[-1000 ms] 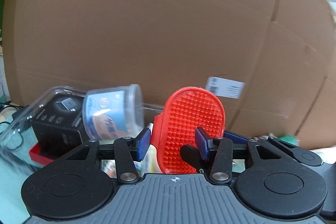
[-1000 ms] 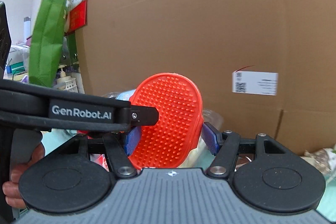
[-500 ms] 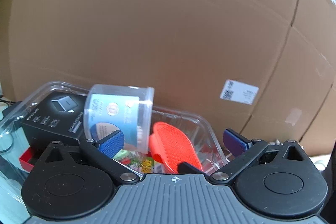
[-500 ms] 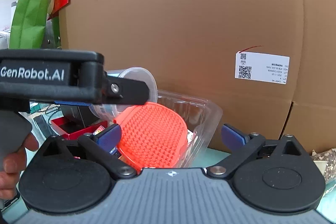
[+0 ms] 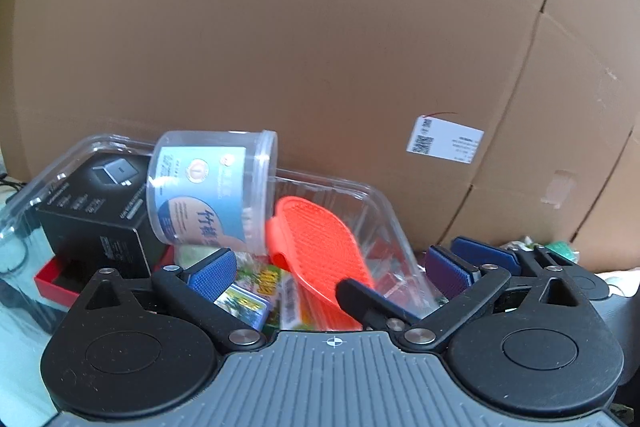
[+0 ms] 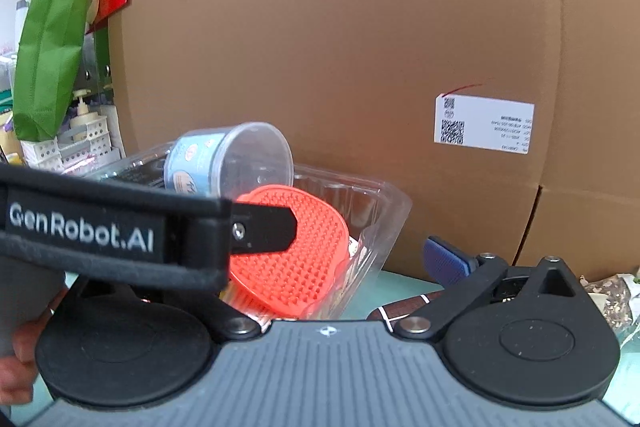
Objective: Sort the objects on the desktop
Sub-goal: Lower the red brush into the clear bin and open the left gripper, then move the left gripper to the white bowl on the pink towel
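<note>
An orange-red silicone brush (image 5: pixel 316 239) (image 6: pixel 296 263) lies tilted, bristles up, inside a clear plastic tray (image 5: pixel 372 193) (image 6: pixel 384 197). It leans by a clear round tub (image 5: pixel 208 187) (image 6: pixel 236 159) with a blue label that lies on its side in the tray. My left gripper (image 5: pixel 332 271) stands open just in front of the brush, pads clear of it. My right gripper (image 6: pixel 328 263) is open too. Its right fingertip (image 6: pixel 444 259) shows, but its left one is hidden behind the left gripper's body (image 6: pixel 108 231).
A black box (image 5: pixel 96 203) on a red base and colourful packets (image 5: pixel 260 287) fill the rest of the tray. A big cardboard box (image 6: pixel 360 27) stands close behind. A green bag (image 6: pixel 52 39) hangs far left. A dark checked item (image 6: pixel 404 307) lies on the teal table.
Both grippers opened wide and let go of the brush. It dropped from upright between the pads to lying in the tray.
</note>
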